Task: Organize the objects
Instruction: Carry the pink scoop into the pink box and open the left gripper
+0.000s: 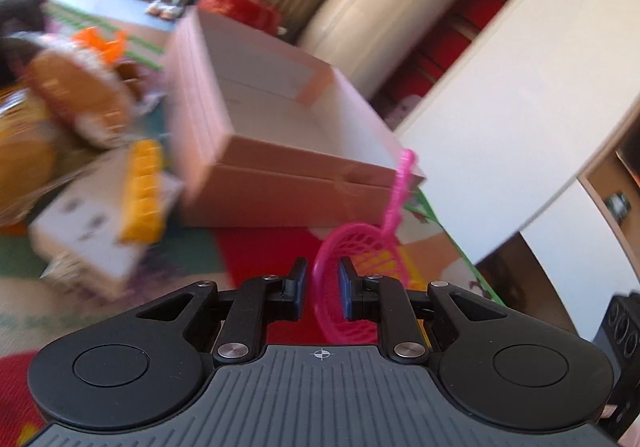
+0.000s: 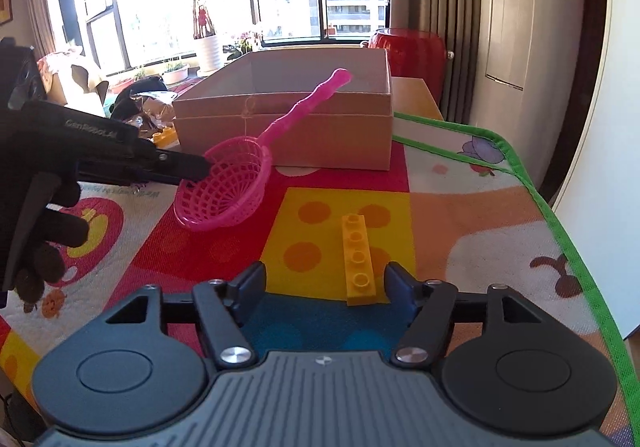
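My left gripper (image 1: 323,289) is clamped on the rim of the pink plastic mesh strainer scoop (image 1: 360,267), with its two blue-padded fingers (image 1: 347,287) pinching the basket edge from either side. In the right wrist view the same left gripper (image 2: 200,169) reaches in from the left, held by a black-gloved hand (image 2: 44,239), and the strainer (image 2: 228,187) hangs in the air above the colourful patterned play mat (image 2: 480,215), basket low and tilted, its long pink handle slanting up toward the open tan cardboard box (image 2: 304,127). That box sits on the mat just behind the strainer; the part of its inside that I can see is bare. My right gripper (image 2: 326,287) is spread wide open and holds nothing. A long yellow plastic building brick with four studs (image 2: 358,259) lies flat on the yellow square of the mat, its near end between the open fingers but touching neither. A red round stool (image 2: 408,47) stands behind the box near the window. The left wrist view is blurred, yet I can make out another yellow brick (image 1: 146,191) resting on a white box (image 1: 92,231) to the left of the cardboard box (image 1: 288,127).
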`<state>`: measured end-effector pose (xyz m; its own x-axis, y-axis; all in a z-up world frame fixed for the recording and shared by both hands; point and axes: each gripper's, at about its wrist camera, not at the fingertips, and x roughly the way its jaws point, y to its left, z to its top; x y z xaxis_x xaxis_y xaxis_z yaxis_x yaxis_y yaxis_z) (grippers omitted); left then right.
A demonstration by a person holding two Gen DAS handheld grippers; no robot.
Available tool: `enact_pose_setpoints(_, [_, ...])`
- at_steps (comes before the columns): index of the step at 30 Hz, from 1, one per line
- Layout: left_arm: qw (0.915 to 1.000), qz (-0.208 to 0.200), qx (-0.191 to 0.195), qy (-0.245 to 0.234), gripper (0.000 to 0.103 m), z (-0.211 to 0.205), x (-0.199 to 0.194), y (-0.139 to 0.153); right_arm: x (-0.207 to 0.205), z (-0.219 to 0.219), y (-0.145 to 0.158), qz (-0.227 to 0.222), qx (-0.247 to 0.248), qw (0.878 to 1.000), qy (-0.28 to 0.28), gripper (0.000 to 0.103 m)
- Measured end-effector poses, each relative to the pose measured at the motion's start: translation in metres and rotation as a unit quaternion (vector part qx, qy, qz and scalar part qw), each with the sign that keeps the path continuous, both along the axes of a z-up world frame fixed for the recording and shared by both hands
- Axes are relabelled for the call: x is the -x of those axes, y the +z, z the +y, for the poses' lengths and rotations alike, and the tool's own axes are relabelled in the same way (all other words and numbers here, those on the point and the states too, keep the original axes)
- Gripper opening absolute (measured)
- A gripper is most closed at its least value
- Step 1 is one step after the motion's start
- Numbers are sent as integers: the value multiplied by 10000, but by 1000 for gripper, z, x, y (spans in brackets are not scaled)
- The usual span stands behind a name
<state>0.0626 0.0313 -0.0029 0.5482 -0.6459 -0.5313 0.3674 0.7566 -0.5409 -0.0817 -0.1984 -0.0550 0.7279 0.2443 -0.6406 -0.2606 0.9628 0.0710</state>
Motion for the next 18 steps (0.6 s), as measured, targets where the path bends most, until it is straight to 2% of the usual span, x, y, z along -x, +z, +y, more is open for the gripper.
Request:
enact_pose_setpoints(2, [9993, -213, -306, -91, 19, -15, -2, 2, -3, -1, 1, 49, -33, 10000, 8, 65])
enact_pose_setpoints(4, [9963, -323, -797, -77, 17, -30, -3, 3, -7, -1, 2, 97, -15, 9999, -36, 62])
enact_pose_setpoints(5, [9946, -303, -988, -99, 17, -34, -2, 4, -9, -1, 3, 114, 29, 9999, -71, 52])
enact_pose_setpoints(6, [9942, -334, -1015, -118, 13, -36, 1, 5, -10, 1, 4, 125, 127, 9998, -111, 37])
enact_pose_setpoints(7, [9940, -346, -1031, -118, 11, -37, 5, 8, -12, 3, 5, 142, 244, 9995, -117, 29])
enact_pose_setpoints(8, [9933, -370, -1085, -107, 11, -37, 10, 11, -12, 4, 6, 157, 337, 9993, -98, 15])
enact_pose_setpoints(12, [9868, -629, -1493, -15, 9, -35, 40, 27, -4, 7, 14, 93, 450, 9989, 35, 14])
enact_pose_setpoints(18, [9846, -757, -1573, 100, 9, -23, 67, 50, 15, 14, 35, -150, 364, 9990, 234, 14])
